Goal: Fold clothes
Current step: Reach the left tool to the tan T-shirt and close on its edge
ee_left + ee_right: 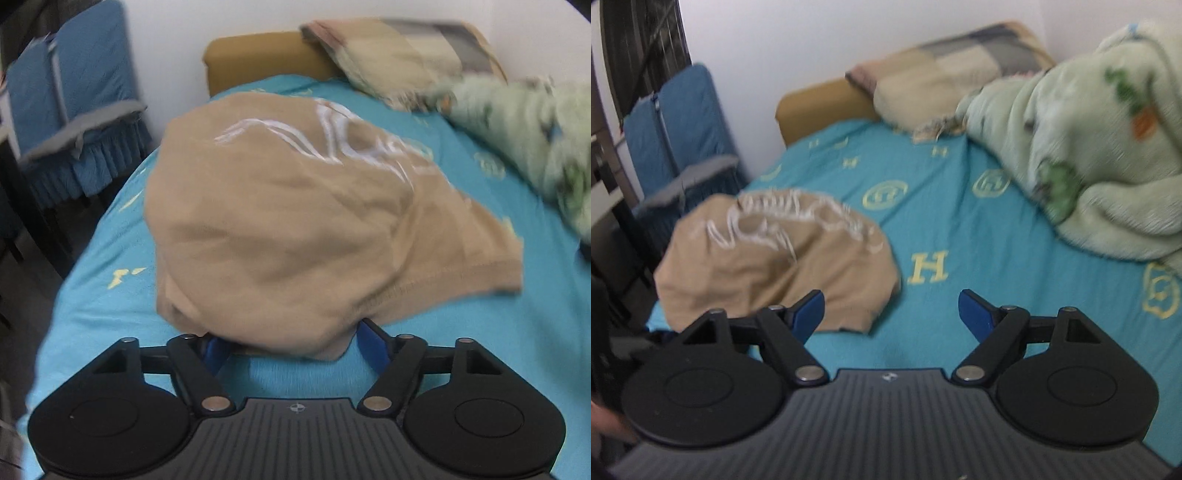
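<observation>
A tan shirt with a white print lies bunched on the teal bedsheet. My left gripper is open; the shirt's near edge drapes over and between its blue fingertips, hiding their ends. In the right wrist view the same shirt lies at the left of the bed. My right gripper is open and empty above the sheet, just right of the shirt; its left fingertip overlaps the shirt's near edge.
A pale green fleece blanket is heaped at the right of the bed. A beige and grey pillow leans on the mustard headboard. A blue covered chair stands left of the bed near the wall.
</observation>
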